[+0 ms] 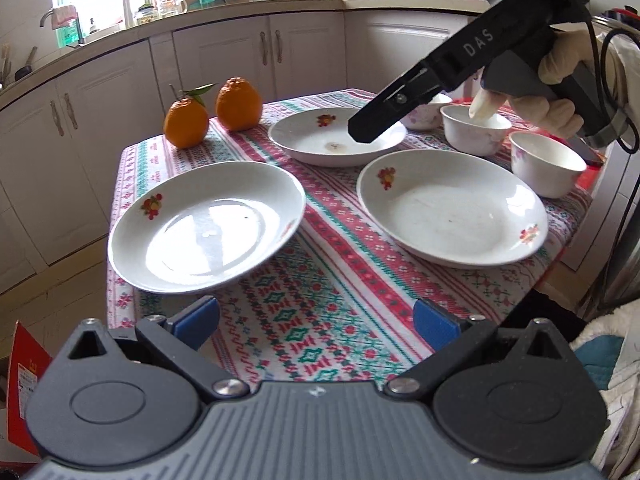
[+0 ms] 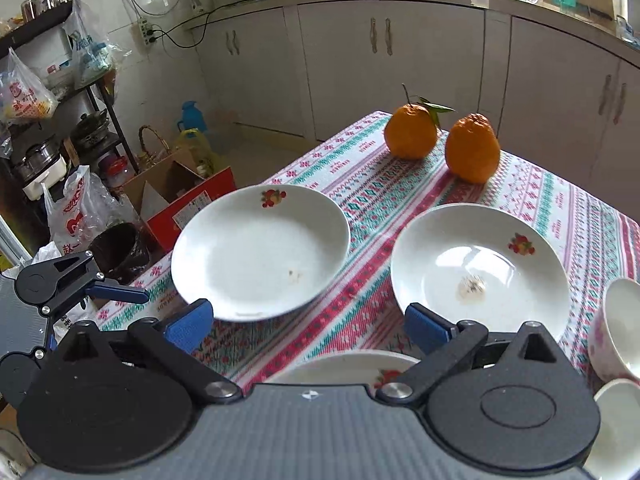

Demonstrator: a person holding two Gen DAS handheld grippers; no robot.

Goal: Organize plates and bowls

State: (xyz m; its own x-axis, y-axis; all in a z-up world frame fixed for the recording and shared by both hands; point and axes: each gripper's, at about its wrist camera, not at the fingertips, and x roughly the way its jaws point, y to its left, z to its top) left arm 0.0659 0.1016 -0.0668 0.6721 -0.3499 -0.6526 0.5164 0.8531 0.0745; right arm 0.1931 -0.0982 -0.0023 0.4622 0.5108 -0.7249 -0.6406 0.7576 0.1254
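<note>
Three white plates with fruit prints lie on the patterned tablecloth [image 1: 320, 280]. The left plate [image 1: 206, 226] [image 2: 260, 252] overhangs the table's left edge. The far plate [image 1: 336, 136] [image 2: 480, 272] has a stain in its middle. The right plate [image 1: 452, 206] shows as a rim [image 2: 340, 364] under my right gripper. Three small white bowls [image 1: 476, 130] [image 1: 546, 168] [image 1: 424, 114] stand at the right. My left gripper [image 1: 316, 320] is open above the near tablecloth, holding nothing. My right gripper [image 2: 310, 326] [image 1: 372, 128] is open and empty, above the far plate's right side.
Two oranges [image 1: 186, 122] [image 1: 239, 104] stand at the table's far left corner. A gloved hand [image 1: 560, 64] holds the right gripper. White cabinets [image 1: 224, 52] run behind. A red-sided cardboard box [image 2: 188, 196], bags and a pot rack crowd the floor left of the table.
</note>
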